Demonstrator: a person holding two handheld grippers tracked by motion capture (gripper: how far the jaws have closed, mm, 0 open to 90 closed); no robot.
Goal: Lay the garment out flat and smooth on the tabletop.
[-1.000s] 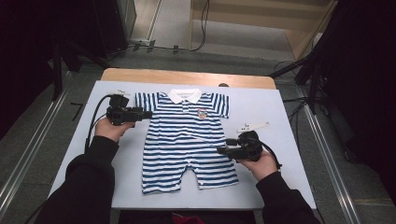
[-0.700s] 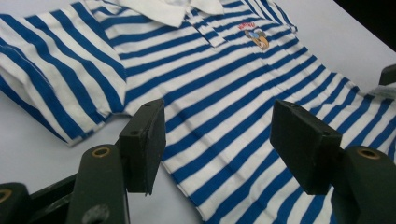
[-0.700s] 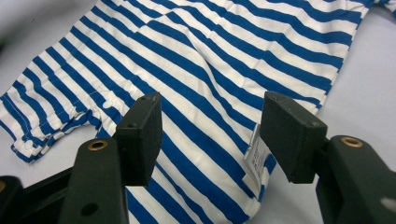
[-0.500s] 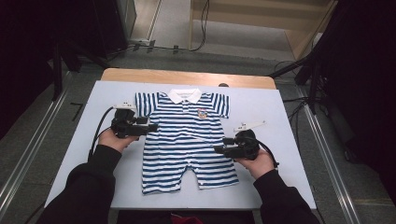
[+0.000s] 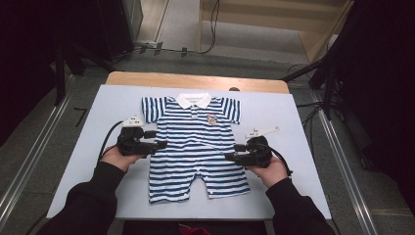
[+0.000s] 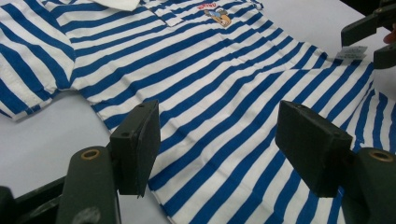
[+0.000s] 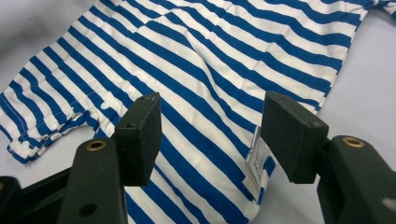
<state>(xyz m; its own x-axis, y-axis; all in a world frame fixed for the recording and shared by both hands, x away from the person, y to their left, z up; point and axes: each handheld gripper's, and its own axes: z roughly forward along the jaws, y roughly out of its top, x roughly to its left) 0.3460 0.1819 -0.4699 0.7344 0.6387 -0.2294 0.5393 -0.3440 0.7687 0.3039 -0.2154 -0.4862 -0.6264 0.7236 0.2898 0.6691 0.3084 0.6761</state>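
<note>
A blue-and-white striped baby romper [image 5: 198,142] with a white collar and a small chest badge lies flat, face up, on the pale table [image 5: 298,112]. My left gripper [image 5: 162,144] hovers at the garment's left side seam, below the sleeve; its jaws have just been opening and stand wide over the striped cloth [image 6: 224,116], pressing on nothing. My right gripper [image 5: 229,157] sits at the right side seam, jaws open over the fabric [image 7: 210,93], with a small white care label [image 7: 256,156] near one pad. The right gripper's jaw tips [image 6: 373,35] also appear in the left gripper view.
Bare pale table surface surrounds the romper on the left, right and front [image 5: 83,181]. A wooden strip [image 5: 195,81] edges the table's far side. Dark stands and cables [image 5: 337,83] sit on the floor beyond the right edge.
My left gripper has moved down along the romper's left edge, from beside the sleeve to the waist, and its jaws look wider. The right gripper has stayed put.
</note>
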